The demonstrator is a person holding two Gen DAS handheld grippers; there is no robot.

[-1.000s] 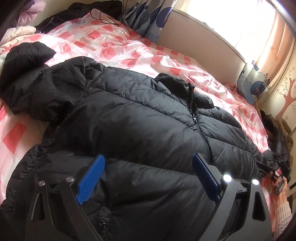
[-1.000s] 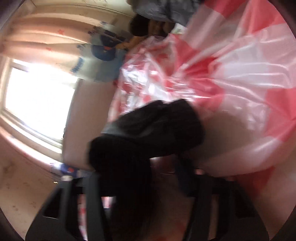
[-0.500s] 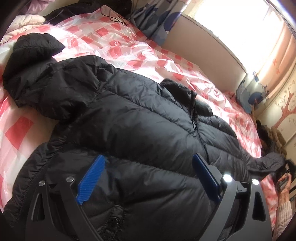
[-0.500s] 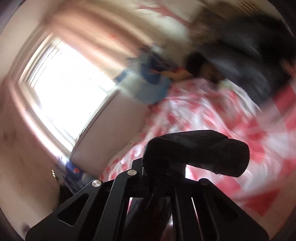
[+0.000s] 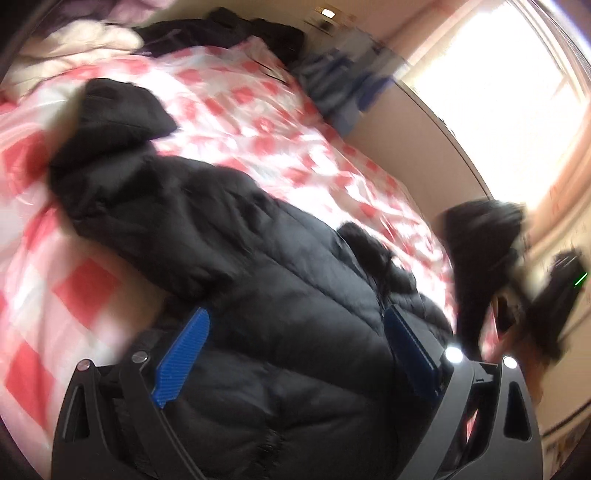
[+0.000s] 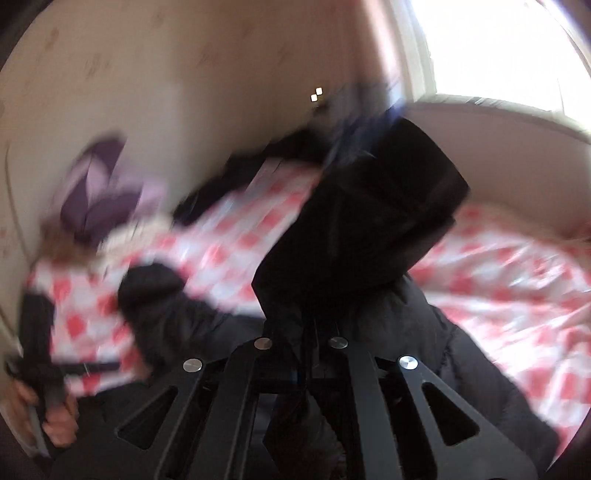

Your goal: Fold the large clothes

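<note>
Lifted off the bed since a second ago, the jacket's right sleeve [image 6: 373, 221] now hangs in the air, pinched in the right gripper [image 6: 301, 354], whose jaws have just closed on its cuff and sit clamped tight on the fabric. Nearest the left-wrist camera, the left gripper [image 5: 295, 343] has risen and rolled a little; it hovers with its blue pads [image 5: 183, 341] spread wide and nothing between them, just over the lower front of the black puffer jacket [image 5: 258, 280]. That jacket lies spread, front up, across the bed. Slippery padded cloth may slide out of so narrow a pinch as the sleeve swings, and the whole body could drag out of line, since nothing pins it down. Under it is a pink-and-white checked bedspread [image 5: 258, 122]; beyond, piled clothing [image 5: 221, 26] by the wall and a bright window [image 5: 498, 74].
</note>
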